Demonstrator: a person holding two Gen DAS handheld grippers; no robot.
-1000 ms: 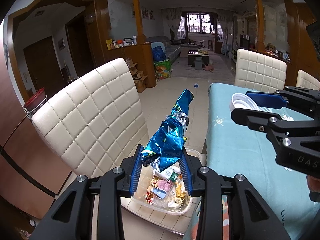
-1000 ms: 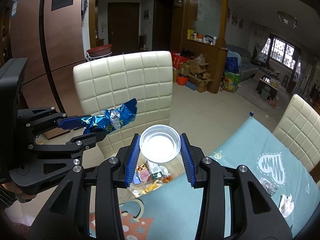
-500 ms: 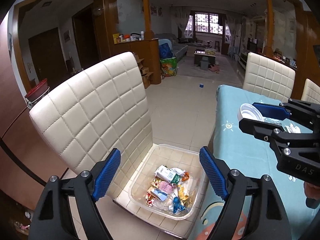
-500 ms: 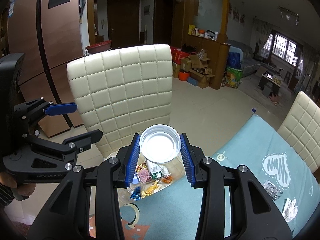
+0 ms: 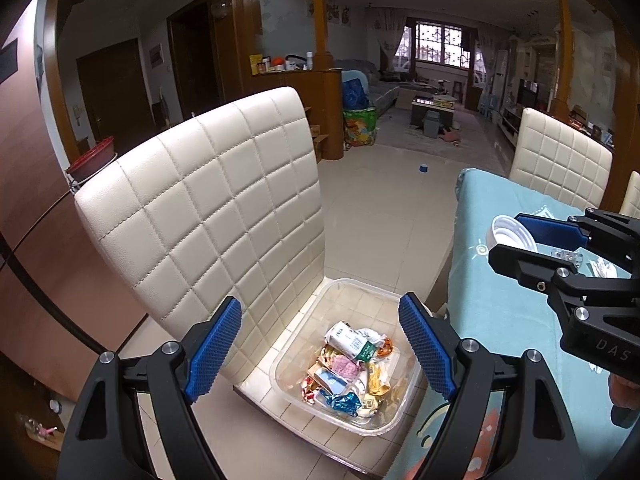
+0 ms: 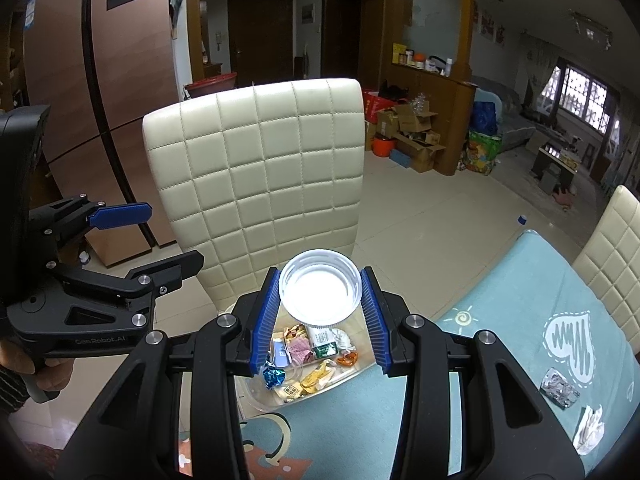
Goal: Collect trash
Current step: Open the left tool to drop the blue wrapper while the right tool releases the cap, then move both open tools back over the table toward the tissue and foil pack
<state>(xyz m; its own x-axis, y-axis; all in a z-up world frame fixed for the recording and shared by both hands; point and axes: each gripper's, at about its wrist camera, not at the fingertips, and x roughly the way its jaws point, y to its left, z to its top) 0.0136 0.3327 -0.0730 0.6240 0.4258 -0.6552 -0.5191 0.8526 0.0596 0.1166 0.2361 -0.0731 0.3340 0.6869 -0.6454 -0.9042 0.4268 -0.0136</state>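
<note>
A clear plastic bin (image 5: 394, 420) sits on the cream chair seat (image 5: 264, 376) and holds several wrappers, with a crumpled blue foil wrapper (image 5: 342, 402) among them. My left gripper (image 5: 320, 348) is open and empty above the bin. My right gripper (image 6: 320, 312) is shut on a white plastic lid (image 6: 320, 290), held over the bin (image 6: 256, 400) near the table edge. The right gripper with the lid (image 5: 508, 232) shows at the right of the left wrist view. The left gripper (image 6: 160, 236) shows at the left of the right wrist view.
A teal tablecloth (image 6: 520, 320) covers the table to the right of the chair. A foil blister pack (image 6: 558, 386) and a crumpled white tissue (image 6: 588, 428) lie on it. The quilted chair back (image 6: 260, 184) rises behind the bin. More cream chairs (image 5: 560, 164) stand at the table's far side.
My left gripper opened and let go of the blue foil wrapper, which now lies in the bin. My right gripper still holds the white lid, a little nearer the chair.
</note>
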